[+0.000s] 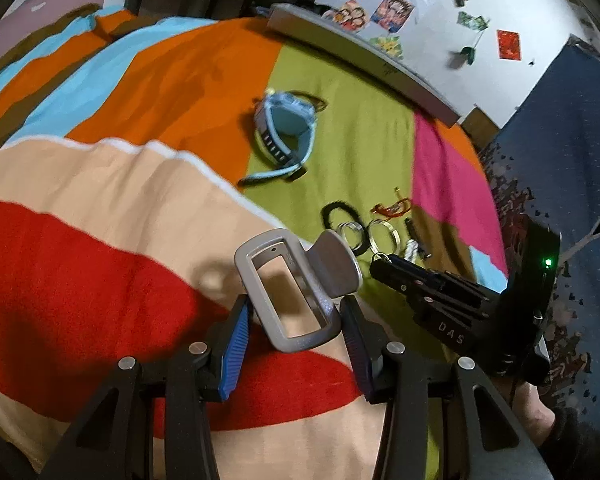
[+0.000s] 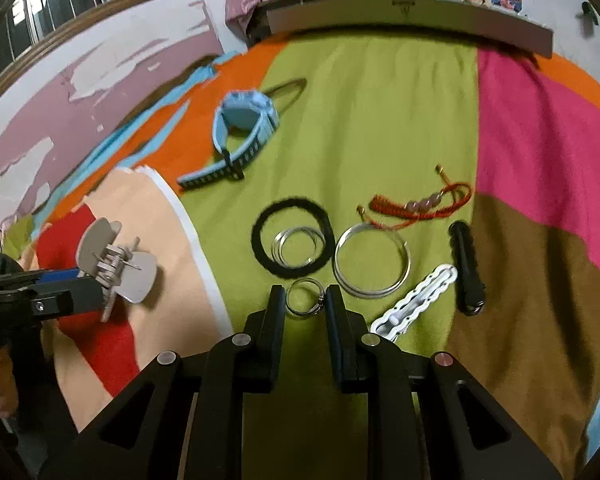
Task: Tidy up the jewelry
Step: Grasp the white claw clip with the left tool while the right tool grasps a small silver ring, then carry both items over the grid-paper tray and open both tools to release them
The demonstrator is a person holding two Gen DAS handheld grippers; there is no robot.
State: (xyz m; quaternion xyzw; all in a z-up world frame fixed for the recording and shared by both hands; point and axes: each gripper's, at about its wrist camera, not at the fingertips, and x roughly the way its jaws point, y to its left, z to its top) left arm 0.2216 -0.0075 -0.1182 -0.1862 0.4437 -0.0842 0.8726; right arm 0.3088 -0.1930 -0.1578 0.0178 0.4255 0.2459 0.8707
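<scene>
In the left wrist view the left gripper (image 1: 296, 316) was clamped on a grey claw hair clip (image 1: 292, 284), its blue-padded fingers (image 1: 236, 340) pressing the clip's frame from both sides above the red and peach part of the blanket (image 1: 100, 200). At about two o'clock from the clip lay a black hair tie (image 1: 332, 210), a stack of thin silver bangles (image 1: 352, 234) and a larger silver bangle (image 1: 384, 234), with a red cord bracelet (image 1: 396, 209) just beyond them. Towards twelve o'clock a light blue watch (image 1: 284, 128) rested where orange met green. The right gripper (image 1: 420, 280) reached in from three o'clock, a small ring at its tip.

In the right wrist view the right gripper (image 2: 305, 300) was closed on a silver ring (image 2: 305, 300), one finger on each side of it, over the green patch. The black hair tie (image 2: 292, 236) sat at twelve o'clock with the stack of thin silver bangles (image 2: 298, 248) inside it; the larger silver bangle (image 2: 372, 260) lay at one o'clock, touching the red cord bracelet (image 2: 420, 204). A white hair clip (image 2: 416, 300) and a black clip (image 2: 466, 268) lay at three o'clock, side by side. The light blue watch (image 2: 244, 128) was at eleven o'clock. At nine o'clock the left gripper (image 2: 96, 284) held the grey claw hair clip (image 2: 116, 264)
</scene>
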